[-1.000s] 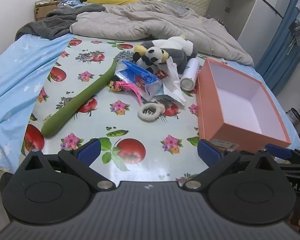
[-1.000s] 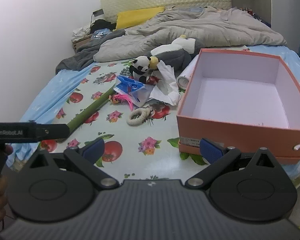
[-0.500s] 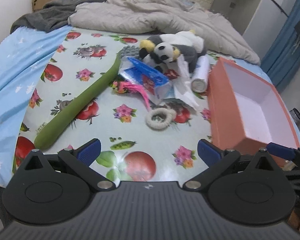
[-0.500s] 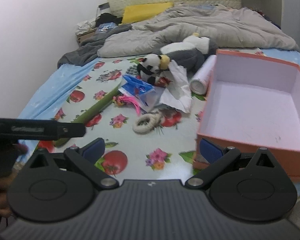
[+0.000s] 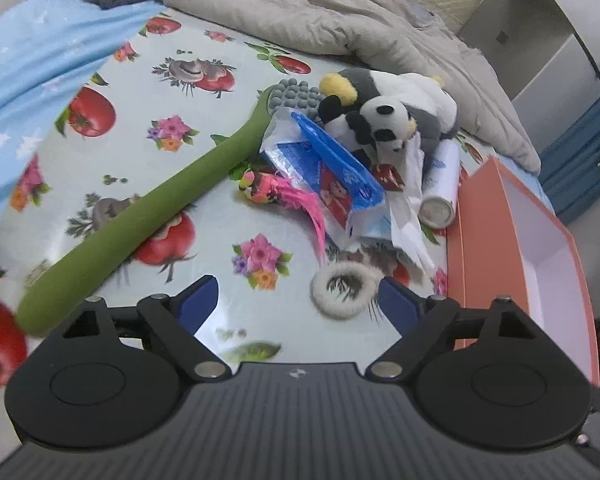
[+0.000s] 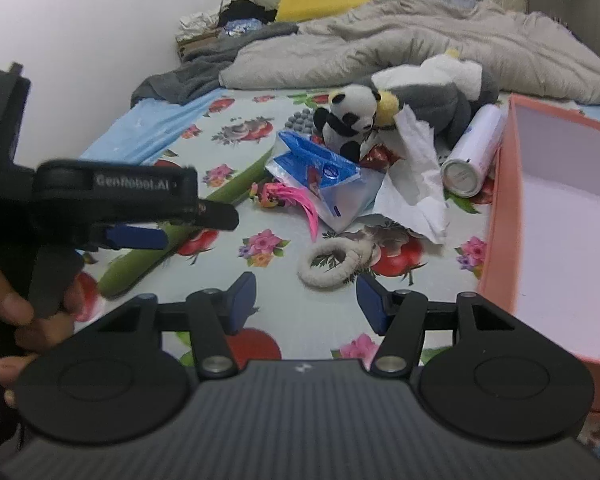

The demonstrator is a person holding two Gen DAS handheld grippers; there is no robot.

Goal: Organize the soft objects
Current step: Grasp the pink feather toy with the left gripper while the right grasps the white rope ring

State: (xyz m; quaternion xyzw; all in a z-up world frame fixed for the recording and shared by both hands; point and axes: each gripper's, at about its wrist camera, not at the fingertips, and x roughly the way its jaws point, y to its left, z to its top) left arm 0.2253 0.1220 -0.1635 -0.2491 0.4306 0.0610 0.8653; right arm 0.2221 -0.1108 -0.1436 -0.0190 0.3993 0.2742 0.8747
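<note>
A small panda plush (image 5: 382,122) (image 6: 350,120) leans on a grey and white penguin plush (image 5: 416,96) (image 6: 440,92) on the fruit-print cloth. A white fuzzy ring (image 5: 344,290) (image 6: 332,262) lies near the front. A pink feather toy (image 5: 288,196) (image 6: 288,196) lies by a blue plastic packet (image 5: 332,164) (image 6: 320,168). The open orange box (image 5: 480,240) (image 6: 500,220) stands on the right, empty. My left gripper (image 5: 298,304) is open and empty, just before the ring. My right gripper (image 6: 306,300) is open and empty, also close to the ring.
A long green back brush (image 5: 152,208) (image 6: 148,256) lies at the left. A white spray can (image 5: 440,184) (image 6: 472,152) and crumpled paper (image 6: 412,184) lie by the box. A grey duvet (image 5: 320,12) fills the far bed. The left gripper shows in the right wrist view (image 6: 136,238).
Both grippers have moved forward and lower toward the pile and the white ring. The objects have not moved.
</note>
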